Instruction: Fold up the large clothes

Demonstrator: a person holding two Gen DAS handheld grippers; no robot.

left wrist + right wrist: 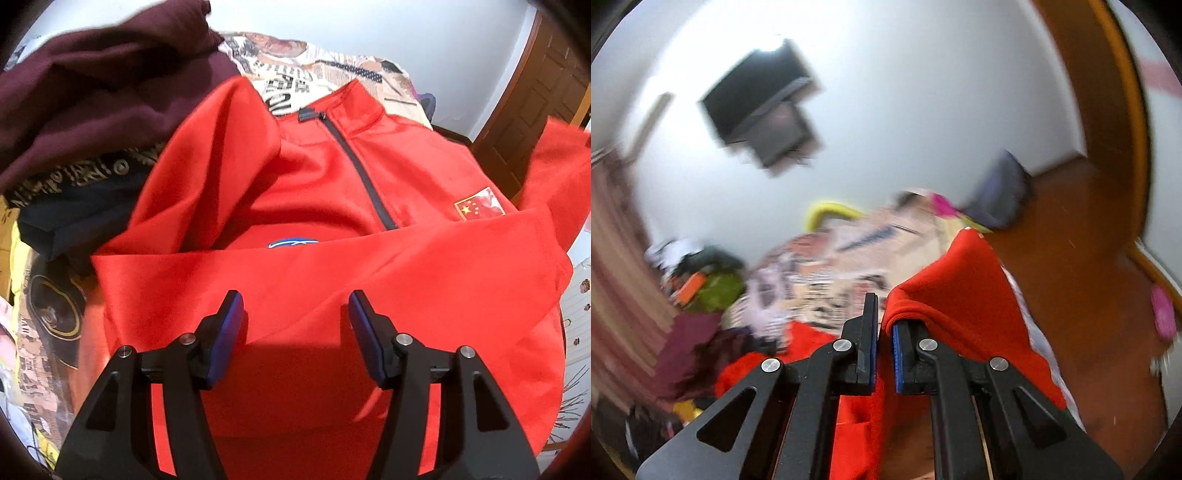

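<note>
A red zip-up jacket [332,177] with a dark zipper and a small flag patch lies on the bed, a sleeve folded across its lower front. My left gripper [295,310] is open and empty, just above the folded sleeve. In the right wrist view my right gripper [884,332] is nearly closed on a fold of the red jacket [960,295], lifted off the bed, with cloth draped over the right finger [905,354]. That view is blurred.
A maroon garment [103,85] and a dark printed garment [74,199] are piled at the jacket's left. The patterned bedspread [317,66] lies beyond. A wooden door [546,85] is at right. A wall TV [757,99] and wooden floor [1089,295] show in the right wrist view.
</note>
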